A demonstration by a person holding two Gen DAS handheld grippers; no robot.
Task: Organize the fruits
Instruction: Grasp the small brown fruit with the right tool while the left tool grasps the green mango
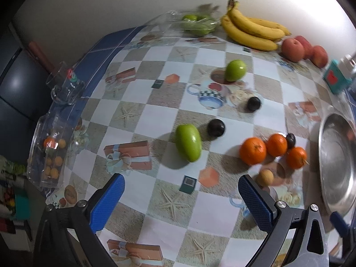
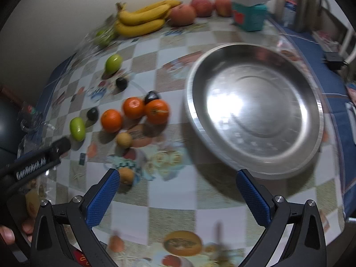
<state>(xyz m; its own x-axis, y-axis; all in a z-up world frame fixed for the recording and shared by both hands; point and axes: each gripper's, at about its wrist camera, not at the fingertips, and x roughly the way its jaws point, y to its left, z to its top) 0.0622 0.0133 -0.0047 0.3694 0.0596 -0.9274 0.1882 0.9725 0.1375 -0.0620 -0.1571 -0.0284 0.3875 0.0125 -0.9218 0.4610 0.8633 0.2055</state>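
Left claw (image 1: 181,197) wide, empty, above the worktop (image 1: 155,102). Right claw (image 2: 178,191) wide, empty, near the steel bowl (image 2: 253,109). Left handle reads "GenRobot.AI" (image 2: 31,166).

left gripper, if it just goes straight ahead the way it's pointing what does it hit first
Probably the elongated green fruit, which lies almost centred ahead of the open left gripper. Only bare tablecloth shows between the fingers and it, though fisheye depth is uncertain, and a downward tilt could meet the cloth first.

Both wrist cameras look down and forward across the table from its near edge. They share the three oranges (image 1: 272,150) (image 2: 134,113), at four o'clock left, ten o'clock right.
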